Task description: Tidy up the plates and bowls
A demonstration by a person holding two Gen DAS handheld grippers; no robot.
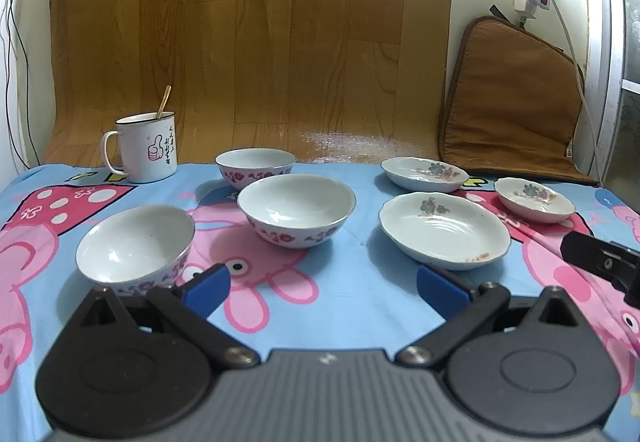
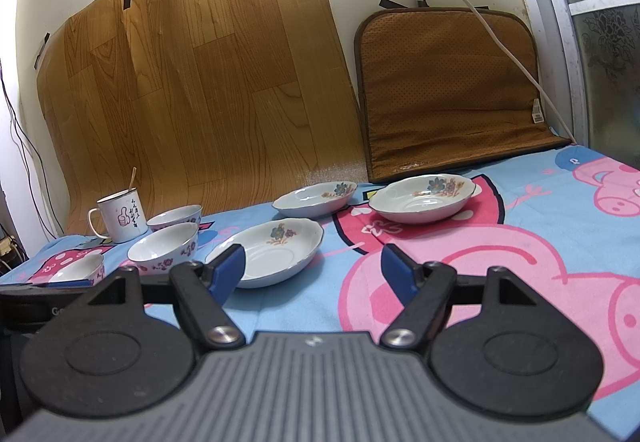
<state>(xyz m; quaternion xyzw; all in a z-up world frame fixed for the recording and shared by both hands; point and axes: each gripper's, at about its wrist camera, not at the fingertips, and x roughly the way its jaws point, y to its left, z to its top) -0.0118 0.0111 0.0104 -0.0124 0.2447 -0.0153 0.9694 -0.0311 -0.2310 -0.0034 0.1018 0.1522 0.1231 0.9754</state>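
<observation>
Both your left hand-held gripper (image 1: 323, 284) and right hand-held gripper (image 2: 312, 270) hang spread and empty over the worktop (image 1: 360, 314). Three bowls (image 1: 296, 211) sit left, three plates (image 1: 444, 228) right, all upright, mouths up, round, so no long axis. The nearest bowl (image 1: 134, 248) seems tilted; grip its rim carelessly and it may tip.

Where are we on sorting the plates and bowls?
Done: nothing stacked yet. Three bowls, nearest, middle and far, sit apart; so do three plates, near, far and right. In hand: nothing; left gripper and right gripper are open. Left: all stacking.
</observation>
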